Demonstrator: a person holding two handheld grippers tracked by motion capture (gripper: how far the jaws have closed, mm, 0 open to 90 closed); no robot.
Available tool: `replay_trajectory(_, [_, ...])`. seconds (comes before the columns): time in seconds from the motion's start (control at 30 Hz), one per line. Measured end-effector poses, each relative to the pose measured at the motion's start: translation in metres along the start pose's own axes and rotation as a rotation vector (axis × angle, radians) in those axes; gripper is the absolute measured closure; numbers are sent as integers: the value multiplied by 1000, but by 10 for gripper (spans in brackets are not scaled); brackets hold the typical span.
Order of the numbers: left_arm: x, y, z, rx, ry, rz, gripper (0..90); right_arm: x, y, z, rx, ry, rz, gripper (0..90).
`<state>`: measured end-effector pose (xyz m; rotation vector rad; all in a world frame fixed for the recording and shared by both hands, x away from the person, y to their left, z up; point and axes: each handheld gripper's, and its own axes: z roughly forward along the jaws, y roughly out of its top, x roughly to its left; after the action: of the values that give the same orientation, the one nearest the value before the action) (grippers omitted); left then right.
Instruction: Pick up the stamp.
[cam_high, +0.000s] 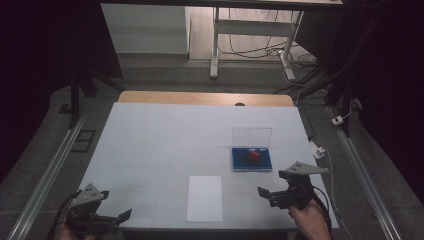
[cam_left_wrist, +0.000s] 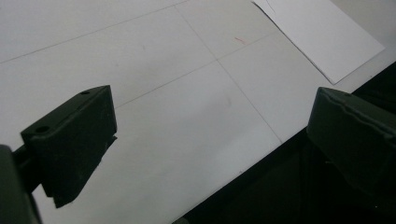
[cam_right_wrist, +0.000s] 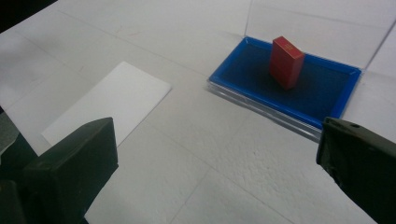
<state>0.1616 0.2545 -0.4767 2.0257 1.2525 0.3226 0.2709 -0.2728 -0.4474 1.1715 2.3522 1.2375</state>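
High view: red block (cam_high: 254, 155) tilted in blue tray (cam_high: 240, 164), clear lid (cam_high: 251, 136) upright; both grippers' jaws apart.

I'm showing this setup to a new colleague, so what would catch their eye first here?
Probably the red block, standing tilted in the blue tray with its clear lid raised, right of the table's middle. Next, the white sheet of paper lying flat near the front edge. The left gripper and right gripper hover open at the near corners.
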Motion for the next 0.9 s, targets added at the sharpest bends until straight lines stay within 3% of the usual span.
replay_trajectory(0.2, [0, 0, 0, 1, 2, 0, 18, -1, 6, 6, 28, 9, -18, 0])
replay_trajectory(0.33, [0, 0, 0, 1, 3, 1, 18, -2, 9, 12, 51, -38, -45, 0])
replay_trajectory(0.57, [0, 0, 0, 1, 1, -4, 17, -4, 12, 21, 66, -63, -62, 0])
replay_trajectory(0.9, [0, 0, 0, 1, 2, -4, 17, -11, 23, 30, 76, -39, -91, 0])
